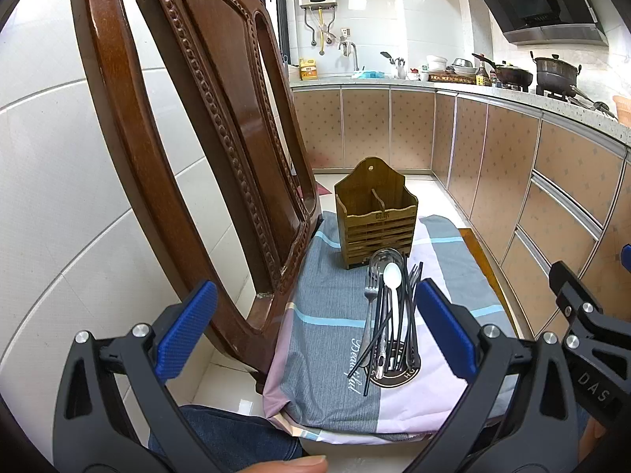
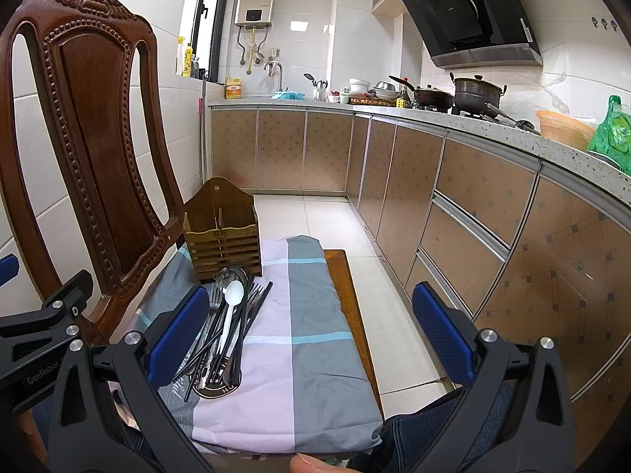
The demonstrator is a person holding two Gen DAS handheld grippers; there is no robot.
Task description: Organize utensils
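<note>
- Left wrist view: left gripper (image 1: 315, 331) jaws spread wide, nothing between the blue pads (image 1: 187, 329); hovers low in frame over the near end of the chair seat.
- Utensil pile (image 1: 388, 315) at centre, slightly right, lying on the patchwork cloth (image 1: 327, 335); long axes run mostly near-to-far up the frame, handles toward the bottom on a dark round coaster (image 1: 394, 370), heads toward the holder.
- Count: one white plastic spoon (image 1: 393, 276), bowl up-frame; one metal ladle-like spoon (image 1: 384, 258) behind it; at least two metal forks (image 1: 370, 287), tines pointing up-frame; several black chopsticks (image 1: 402, 315), fanned, exact number unclear.
- Wooden utensil holder (image 1: 374, 220) upright just beyond the pile, two compartments, both look empty.
- Carved chair back (image 1: 189, 126) fills left of frame. Part of the right gripper's body at the right edge.
- Right wrist view: right gripper (image 2: 311, 331) also wide open, holding nothing, pads (image 2: 441, 331) apart at bottom.
- Same pile sits lower left, just beside the left pad; axes tilt up-frame, heads toward the holder at left centre.
- One thumb (image 2: 311, 463) at bottom edge.
</note>
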